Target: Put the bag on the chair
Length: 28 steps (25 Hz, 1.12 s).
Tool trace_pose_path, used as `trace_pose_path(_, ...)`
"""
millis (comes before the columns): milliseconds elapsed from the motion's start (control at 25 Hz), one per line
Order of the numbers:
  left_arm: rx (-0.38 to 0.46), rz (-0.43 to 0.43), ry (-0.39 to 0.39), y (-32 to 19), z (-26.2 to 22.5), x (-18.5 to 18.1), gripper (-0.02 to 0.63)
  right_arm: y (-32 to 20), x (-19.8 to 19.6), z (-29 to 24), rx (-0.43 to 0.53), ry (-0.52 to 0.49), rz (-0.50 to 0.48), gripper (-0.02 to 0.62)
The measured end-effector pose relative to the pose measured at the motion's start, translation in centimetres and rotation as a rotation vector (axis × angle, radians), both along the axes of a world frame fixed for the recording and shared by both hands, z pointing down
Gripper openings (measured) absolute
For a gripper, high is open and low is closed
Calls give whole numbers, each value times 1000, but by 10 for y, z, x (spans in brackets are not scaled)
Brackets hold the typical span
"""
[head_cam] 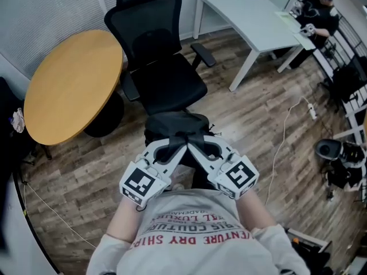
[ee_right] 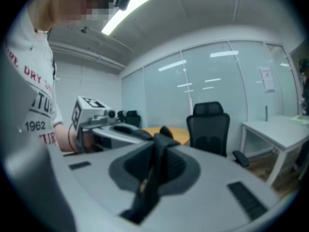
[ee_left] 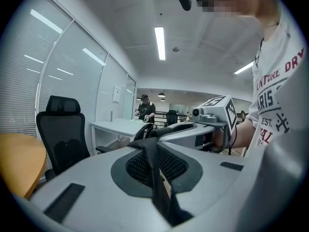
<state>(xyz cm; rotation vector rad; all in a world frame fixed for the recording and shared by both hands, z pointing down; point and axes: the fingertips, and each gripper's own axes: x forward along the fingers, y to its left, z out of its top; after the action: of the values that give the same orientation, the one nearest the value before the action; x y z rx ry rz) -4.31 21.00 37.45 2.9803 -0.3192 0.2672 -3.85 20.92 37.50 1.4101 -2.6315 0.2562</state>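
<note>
A black bag (head_cam: pixel 175 125) hangs in front of the person, just short of the front edge of the black office chair (head_cam: pixel 165 85). My left gripper (head_cam: pixel 179 149) and my right gripper (head_cam: pixel 194 149) meet tip to tip above the bag. Each is shut on a black strap. In the left gripper view the strap (ee_left: pixel 157 178) runs pinched between the jaws of the left gripper (ee_left: pixel 145 148), with the chair (ee_left: pixel 60 134) off to the left. The right gripper (ee_right: pixel 159 140) clamps its strap (ee_right: pixel 153 178) the same way, and the chair (ee_right: pixel 208 127) stands ahead of it.
A round wooden table (head_cam: pixel 69 87) stands left of the chair, close to its armrest. A white desk (head_cam: pixel 252 22) is at the back right, with a person (head_cam: pixel 318 13) beyond it. A white cable (head_cam: pixel 284 136) lies on the wood floor to the right.
</note>
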Motion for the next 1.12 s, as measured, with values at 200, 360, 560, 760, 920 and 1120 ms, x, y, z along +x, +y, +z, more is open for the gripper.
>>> trace_pose_path(200, -1, -110, -3, -71, 1, 32, 51, -70, 31, 2, 16, -12, -104, 49)
trace_pose_path(360, -3, -206, -13, -127, 4, 60, 51, -125, 60, 6, 3, -4, -229, 49)
trace_pose_path(560, -4, -306, -23, -188, 4, 92, 51, -182, 91, 4, 10, 6, -377, 49)
trace_pose_path(760, -15, -392, -20, -241, 11, 114, 51, -236, 114, 7, 39, 50, -475, 49)
trace_pose_path(920, -38, -425, -49, -276, 22, 121, 51, -274, 123, 15, 31, 54, -503, 49)
trace_pose_path(1120, -42, -422, -55, -341, 28, 131, 51, -341, 132, 23, 1, 36, -469, 49)
